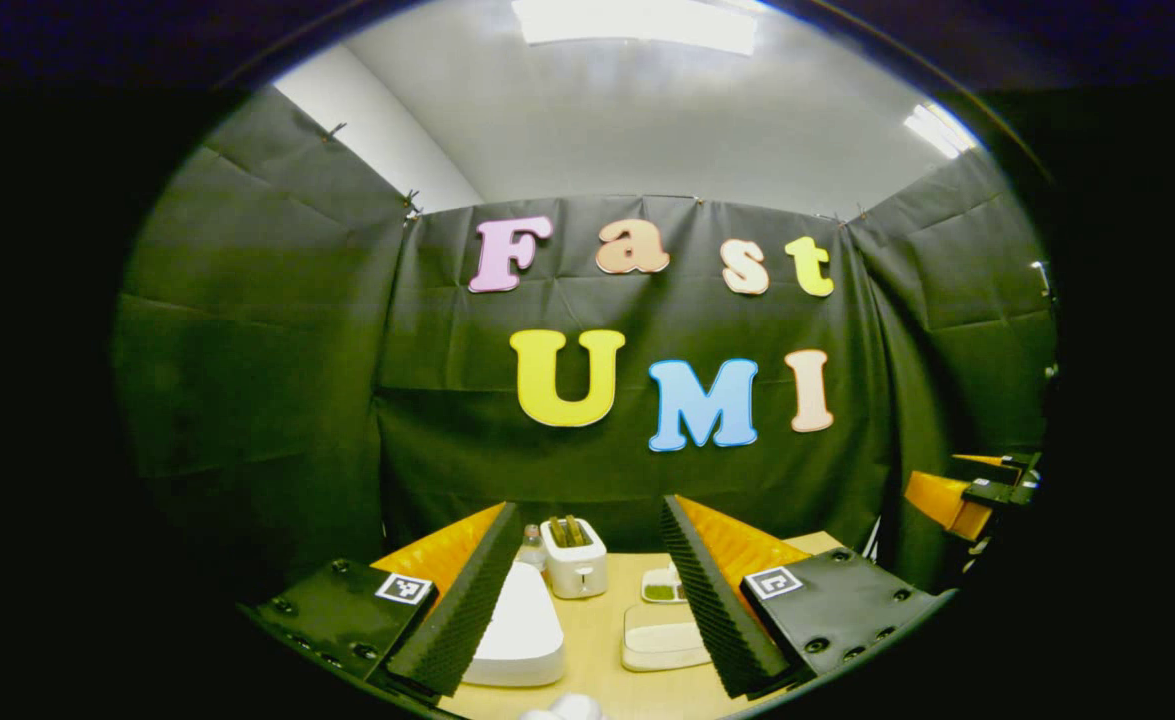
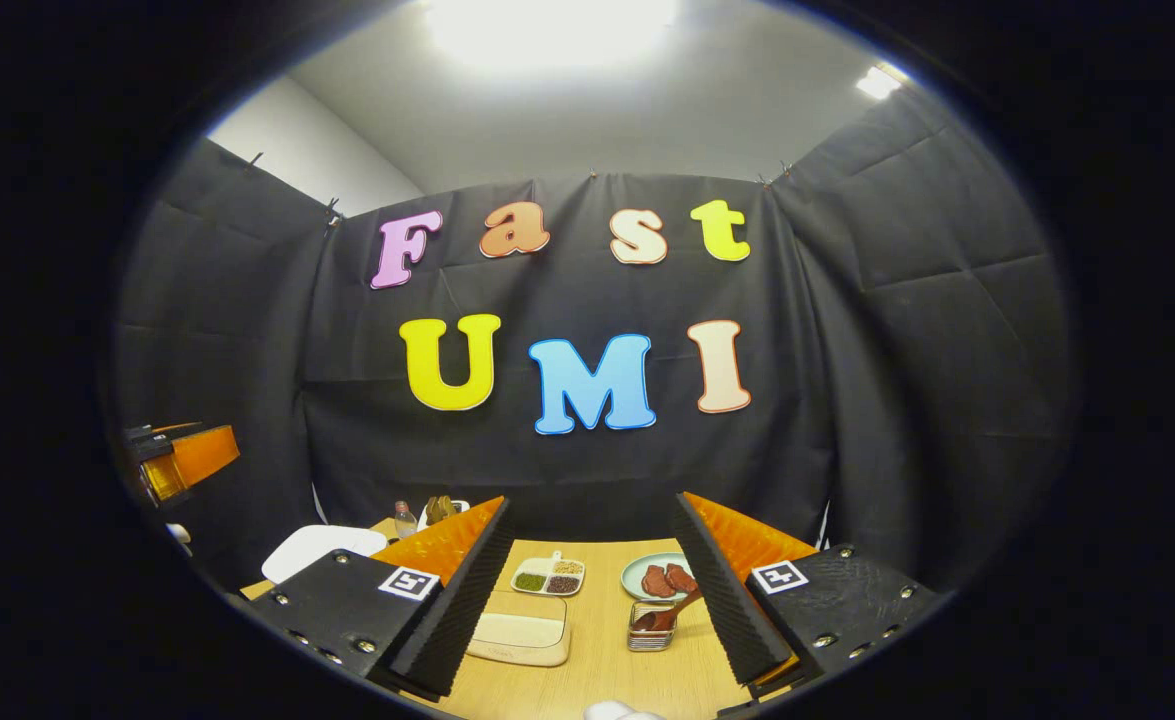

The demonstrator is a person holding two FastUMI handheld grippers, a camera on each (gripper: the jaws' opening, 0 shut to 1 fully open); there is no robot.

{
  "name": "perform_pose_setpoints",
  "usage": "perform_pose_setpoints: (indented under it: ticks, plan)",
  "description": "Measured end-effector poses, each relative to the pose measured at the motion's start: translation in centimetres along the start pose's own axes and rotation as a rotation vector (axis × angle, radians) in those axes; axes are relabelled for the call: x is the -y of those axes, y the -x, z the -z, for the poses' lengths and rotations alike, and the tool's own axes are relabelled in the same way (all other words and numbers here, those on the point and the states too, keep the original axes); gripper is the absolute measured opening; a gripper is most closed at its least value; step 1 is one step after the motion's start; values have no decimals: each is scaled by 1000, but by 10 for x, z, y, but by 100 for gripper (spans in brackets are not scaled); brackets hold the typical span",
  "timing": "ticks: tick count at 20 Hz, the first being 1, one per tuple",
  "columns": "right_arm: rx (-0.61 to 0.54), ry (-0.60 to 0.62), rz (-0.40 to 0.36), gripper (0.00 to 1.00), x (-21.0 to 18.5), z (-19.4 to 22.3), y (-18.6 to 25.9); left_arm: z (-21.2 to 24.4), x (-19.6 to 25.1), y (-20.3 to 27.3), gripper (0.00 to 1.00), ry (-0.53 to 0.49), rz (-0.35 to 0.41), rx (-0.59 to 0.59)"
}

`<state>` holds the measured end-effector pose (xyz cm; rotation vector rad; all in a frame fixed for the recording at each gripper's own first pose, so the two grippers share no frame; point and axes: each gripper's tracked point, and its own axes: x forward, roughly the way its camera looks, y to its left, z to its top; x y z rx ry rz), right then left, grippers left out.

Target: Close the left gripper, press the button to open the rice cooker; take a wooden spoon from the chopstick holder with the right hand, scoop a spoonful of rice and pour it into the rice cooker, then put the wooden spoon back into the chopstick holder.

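Observation:
In the left gripper view my left gripper is open above the table, with nothing between its fingers. Below it, toward the left finger, lies the white rice cooker, lid down. My right gripper is open too and holds nothing. Ahead of it, by the right finger, a small metal chopstick holder carries a wooden spoon leaning right. A white divided dish of grains lies farther back. The rice cooker shows at the left, partly behind the left finger.
A white toaster and a small bottle stand at the table's back. A pale cutting board lies near the middle, and a plate of meat behind the holder. The wooden table meets black cloth walls.

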<state>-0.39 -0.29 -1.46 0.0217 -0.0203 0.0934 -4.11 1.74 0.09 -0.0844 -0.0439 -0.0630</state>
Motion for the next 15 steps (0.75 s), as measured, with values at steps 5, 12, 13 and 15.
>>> perform_pose_setpoints:
  ticks: [5,12,13,15]
  plan:
    - [10,-2,-1,98,2,-6,3,1,2,2,98,3,-6,-12]
    - [6,-3,-2,98,4,-10,3,7,5,3,99,-2,-7,-25]
    - [6,-7,-4,98,4,-10,4,8,5,4,99,-1,-6,-28]
    - [5,-5,-6,98,4,-11,4,8,5,2,99,-8,-12,-29]
